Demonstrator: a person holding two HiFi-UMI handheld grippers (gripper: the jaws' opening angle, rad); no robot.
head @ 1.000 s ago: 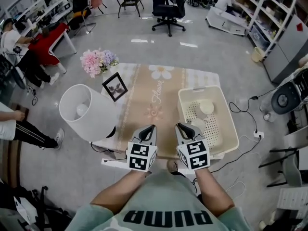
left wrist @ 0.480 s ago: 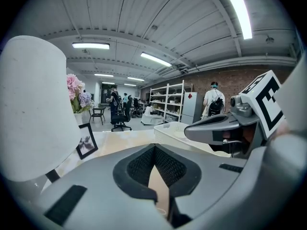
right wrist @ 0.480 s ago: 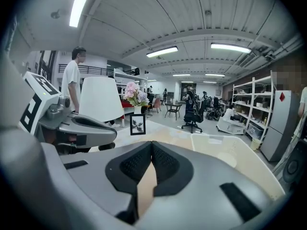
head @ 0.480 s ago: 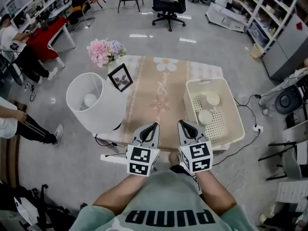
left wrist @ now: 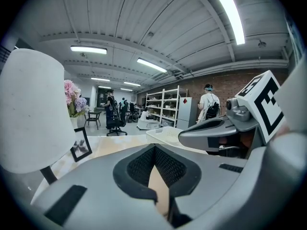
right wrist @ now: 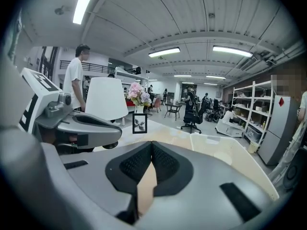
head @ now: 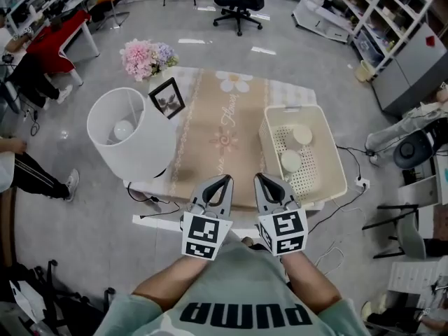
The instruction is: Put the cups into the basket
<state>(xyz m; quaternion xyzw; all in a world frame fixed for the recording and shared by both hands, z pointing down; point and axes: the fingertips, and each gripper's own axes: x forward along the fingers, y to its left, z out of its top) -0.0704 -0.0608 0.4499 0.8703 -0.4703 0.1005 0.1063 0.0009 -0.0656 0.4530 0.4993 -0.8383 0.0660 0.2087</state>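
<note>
A cream plastic basket (head: 329,161) stands on the right part of the table, and two pale cups (head: 302,135) (head: 290,161) lie inside it. My left gripper (head: 222,180) and right gripper (head: 260,179) hang side by side over the table's front edge, just left of the basket. Both are shut with nothing between their pads. In the left gripper view the shut left gripper (left wrist: 154,147) points over the table toward the basket (left wrist: 165,133). In the right gripper view the right gripper (right wrist: 151,145) has the basket's rim (right wrist: 230,152) to its right.
A lamp with a big white shade (head: 129,133) stands at the table's left edge, with a black picture frame (head: 166,102) and pink flowers (head: 143,58) behind it. A beige runner (head: 224,135) covers the table. Cables (head: 343,219) lie on the floor; an office chair (head: 234,5) stands beyond.
The head view has swung a little, so the table and basket sit slightly differently in the picture. Both grippers keep their place side by side at the front edge. The cups stay in the basket.
</note>
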